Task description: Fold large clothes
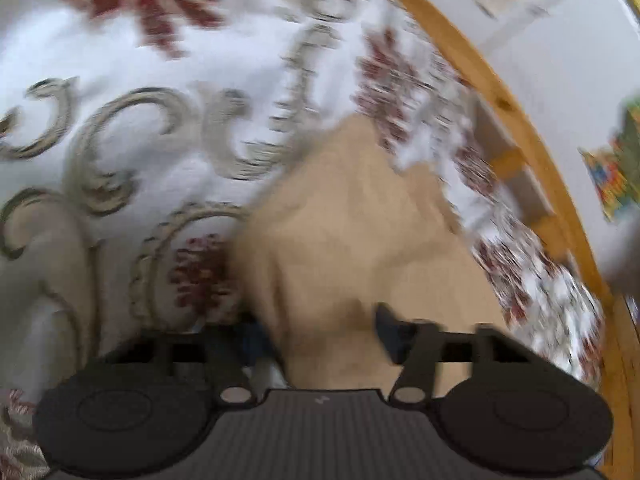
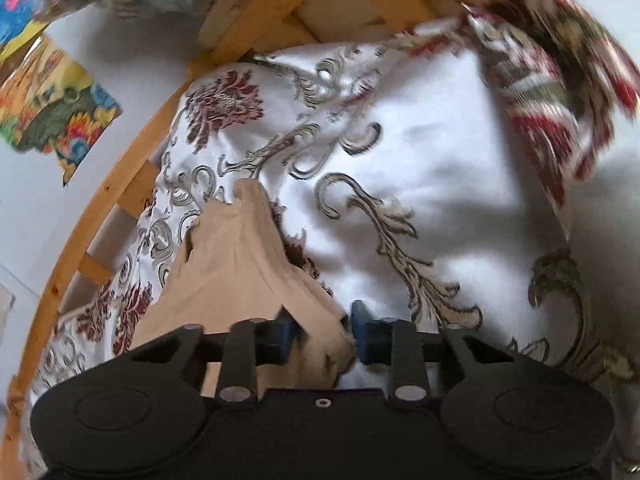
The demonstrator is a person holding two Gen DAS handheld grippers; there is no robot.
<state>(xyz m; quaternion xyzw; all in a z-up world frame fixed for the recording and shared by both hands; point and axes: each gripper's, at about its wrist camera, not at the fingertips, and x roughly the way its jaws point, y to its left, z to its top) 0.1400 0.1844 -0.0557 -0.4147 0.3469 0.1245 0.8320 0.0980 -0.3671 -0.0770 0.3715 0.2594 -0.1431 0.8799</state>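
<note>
Both tongs, left [image 1: 320, 328] and right [image 2: 324, 332], pinch the tan garment [image 2: 236, 272] over the bedspread [image 2: 420, 152]; advice — keep edges taut, level; lower evenly.

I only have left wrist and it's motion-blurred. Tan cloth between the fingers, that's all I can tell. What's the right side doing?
Observer: The right gripper is clamped on a bunched edge of the same tan garment; the cloth sits pinched between both blue fingers.
Operator: Where does the cloth run from there?
Observer: It rises forward to a narrow peak, draped over the patterned bedspread.
Operator: Anything on the bed I'm missing?
Observer: A red-and-olive patterned cushion lies at the far right, blurred.
Operator: My left fingers, are both on cloth?
Observer: Cannot confirm: in the left gripper view only one finger shows clearly, and the garment covers the other.
</note>
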